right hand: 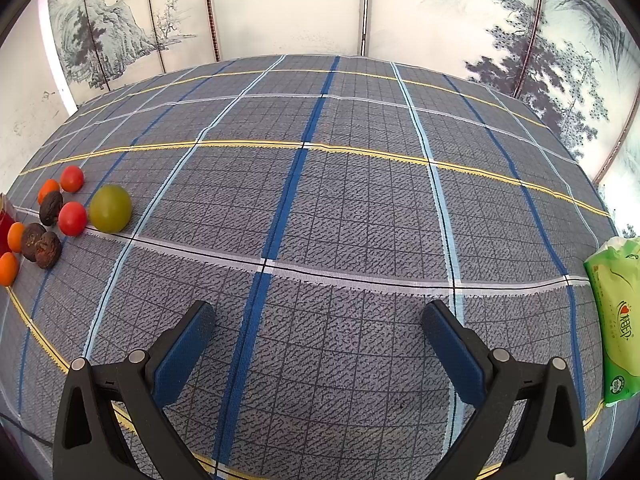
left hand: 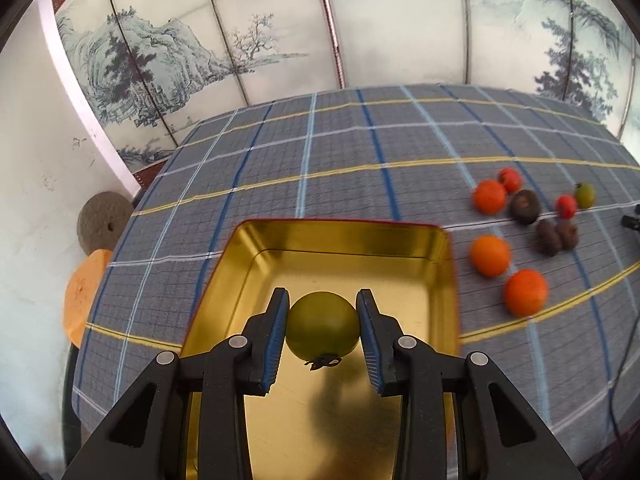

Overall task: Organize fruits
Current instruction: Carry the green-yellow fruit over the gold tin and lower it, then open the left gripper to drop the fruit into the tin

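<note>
We held the green tomato (left hand: 322, 328) clamped in our left gripper (left hand: 323, 334) at lower centre, poised over the gold tin (left hand: 340, 236), likely for dropping in. Our right gripper (right hand: 320, 344) stood wide and empty, fruits (right hand: 72, 218) far left.

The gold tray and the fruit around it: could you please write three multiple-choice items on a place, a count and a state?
1. Where is the held green tomato?
A. over the gold tray
B. on the cloth
C. beside the tissue pack

2. How many green tomatoes lie on the cloth?
A. none
B. one
C. three

3. How does the right gripper stand?
A. shut on an orange
B. shut, empty
C. open, empty

1 A: the left gripper holds it above the tray floor.
2 B: a single one lies by the red tomatoes.
3 C: only cloth shows between its spread fingers.
</note>
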The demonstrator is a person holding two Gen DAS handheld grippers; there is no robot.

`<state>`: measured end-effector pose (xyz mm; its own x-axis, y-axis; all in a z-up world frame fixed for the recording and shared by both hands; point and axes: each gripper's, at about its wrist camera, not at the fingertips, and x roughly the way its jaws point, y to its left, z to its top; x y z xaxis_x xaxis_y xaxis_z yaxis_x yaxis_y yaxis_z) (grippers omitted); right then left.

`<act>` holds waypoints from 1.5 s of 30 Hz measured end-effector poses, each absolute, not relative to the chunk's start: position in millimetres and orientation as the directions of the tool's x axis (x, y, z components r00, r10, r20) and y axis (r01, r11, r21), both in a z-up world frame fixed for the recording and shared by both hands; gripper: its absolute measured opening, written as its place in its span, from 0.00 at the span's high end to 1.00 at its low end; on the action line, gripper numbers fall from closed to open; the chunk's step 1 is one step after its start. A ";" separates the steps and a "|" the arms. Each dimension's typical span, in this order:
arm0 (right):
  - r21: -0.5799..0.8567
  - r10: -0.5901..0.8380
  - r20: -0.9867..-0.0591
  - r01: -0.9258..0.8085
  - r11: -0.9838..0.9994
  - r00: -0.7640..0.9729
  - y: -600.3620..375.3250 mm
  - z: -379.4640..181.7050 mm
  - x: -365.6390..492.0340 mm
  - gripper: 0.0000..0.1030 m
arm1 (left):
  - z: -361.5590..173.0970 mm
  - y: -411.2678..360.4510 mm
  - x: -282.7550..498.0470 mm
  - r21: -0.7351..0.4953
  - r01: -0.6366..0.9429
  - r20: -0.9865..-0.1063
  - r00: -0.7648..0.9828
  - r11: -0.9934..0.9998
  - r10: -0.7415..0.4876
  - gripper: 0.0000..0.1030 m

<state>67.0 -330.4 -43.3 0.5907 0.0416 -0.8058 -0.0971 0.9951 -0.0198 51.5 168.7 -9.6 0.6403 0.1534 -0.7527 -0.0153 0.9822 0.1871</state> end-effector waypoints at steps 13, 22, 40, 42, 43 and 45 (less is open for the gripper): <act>-0.019 0.040 -0.806 -0.093 0.995 0.590 -330.8 -43.1 67.2 0.00 | -27.3 191.1 83.8 0.227 0.017 -0.781 0.601 0.974 0.171 0.65; -0.018 0.024 -0.805 -0.066 0.998 0.593 -338.4 -42.6 66.7 0.00 | -39.3 202.5 101.3 0.237 0.026 -0.799 0.574 0.971 0.180 0.63; -0.018 -0.004 -0.807 -0.019 1.000 0.591 -340.7 -41.7 70.3 0.00 | -18.2 202.0 72.6 0.250 -0.068 -0.734 0.637 0.966 0.234 0.48; -0.018 -0.010 -0.787 -0.007 1.000 0.616 -341.3 -37.2 63.9 0.00 | -12.4 200.9 62.4 0.250 -0.089 -0.724 0.644 0.964 0.247 0.45; 0.007 0.011 -0.759 -0.009 1.000 0.651 -342.5 -31.0 56.8 0.00 | -9.2 200.7 56.1 0.242 -0.102 -0.720 0.648 0.965 0.249 0.45; 0.093 0.085 -0.684 -0.028 0.995 0.725 -341.4 -16.6 36.0 0.00 | -2.5 201.9 41.0 0.206 -0.128 -0.711 0.662 0.970 0.238 0.45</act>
